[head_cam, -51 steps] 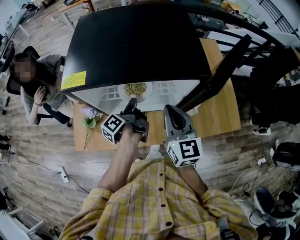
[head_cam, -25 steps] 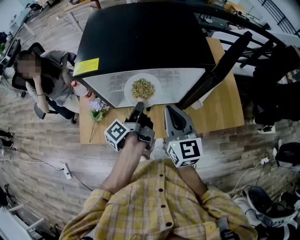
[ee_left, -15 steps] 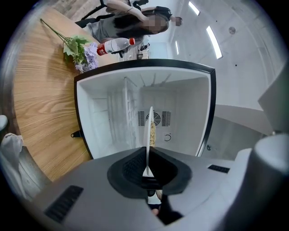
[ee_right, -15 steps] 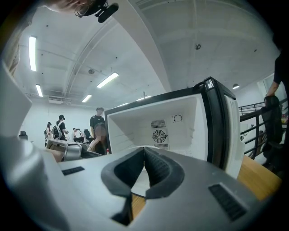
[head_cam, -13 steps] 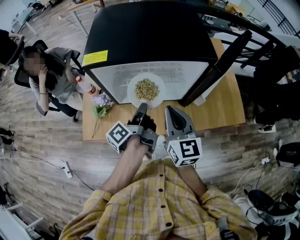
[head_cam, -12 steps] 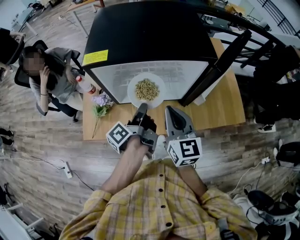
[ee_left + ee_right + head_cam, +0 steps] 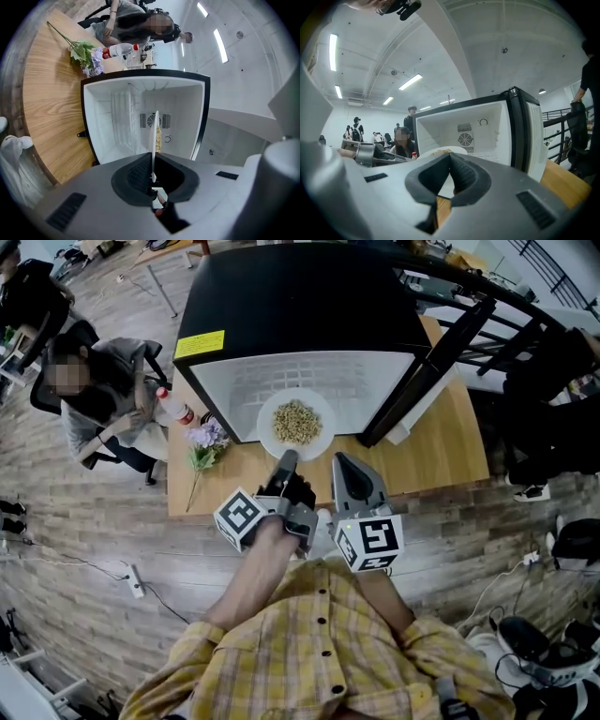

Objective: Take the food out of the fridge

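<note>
1. We hold the left gripper (image 7: pixel 289 458) clamped on the near rim of a white plate (image 7: pixel 266 420). The left gripper view shows the plate (image 7: pixel 154 133) edge-on, pinched between the two jaws.
2. The plate carries a heap of small pale food (image 7: pixel 296 421). It is at the mouth of the open black fridge (image 7: pixel 300 306), with its near part sticking out past the front edge over the wooden table (image 7: pixel 436 460).
3. The fridge's white inside shows behind the plate, and its door (image 7: pixel 433 369) stands swung out to the right.
4. Our right gripper (image 7: pixel 343 461) hovers just beside the left one. Its jaws are together with nothing between them, and it points at the fridge opening.
5. In the right gripper view the plate (image 7: pixel 457 150) shows just above that gripper's closed jaws.
6. On the table left of the fridge lie some purple flowers (image 7: pixel 205 440) and a bottle (image 7: pixel 174 410).
7. A seated person (image 7: pixel 103 395) is close beside that end of the table.
</note>
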The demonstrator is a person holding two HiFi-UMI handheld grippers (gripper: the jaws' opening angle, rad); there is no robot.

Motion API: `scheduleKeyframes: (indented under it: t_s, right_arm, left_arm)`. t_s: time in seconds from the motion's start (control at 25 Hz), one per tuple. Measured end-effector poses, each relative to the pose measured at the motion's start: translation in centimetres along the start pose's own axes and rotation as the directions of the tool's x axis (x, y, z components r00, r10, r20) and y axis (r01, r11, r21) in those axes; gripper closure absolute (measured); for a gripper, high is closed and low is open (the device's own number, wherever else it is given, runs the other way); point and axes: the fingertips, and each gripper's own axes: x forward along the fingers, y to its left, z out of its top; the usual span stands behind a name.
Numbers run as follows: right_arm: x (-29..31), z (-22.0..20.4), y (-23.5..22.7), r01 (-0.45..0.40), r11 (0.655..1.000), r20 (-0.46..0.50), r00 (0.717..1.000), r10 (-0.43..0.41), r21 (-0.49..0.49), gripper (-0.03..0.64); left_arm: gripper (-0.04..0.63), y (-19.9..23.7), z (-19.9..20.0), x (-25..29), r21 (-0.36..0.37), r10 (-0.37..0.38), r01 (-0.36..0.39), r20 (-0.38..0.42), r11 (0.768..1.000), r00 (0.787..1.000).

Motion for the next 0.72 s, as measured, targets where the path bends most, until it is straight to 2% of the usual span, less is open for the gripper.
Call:
scheduleKeyframes:
  t_s: [0.72]
  right_arm:
    - [-0.4, -0.3, 0.8, 0.005, 1.0, -0.002, 1.0, -0.005, 0.006, 0.609]
  left_arm:
    - [0.575, -0.2, 0.0, -1.7, 0.001, 0.006, -0.006, 0.008, 1.0, 1.0]
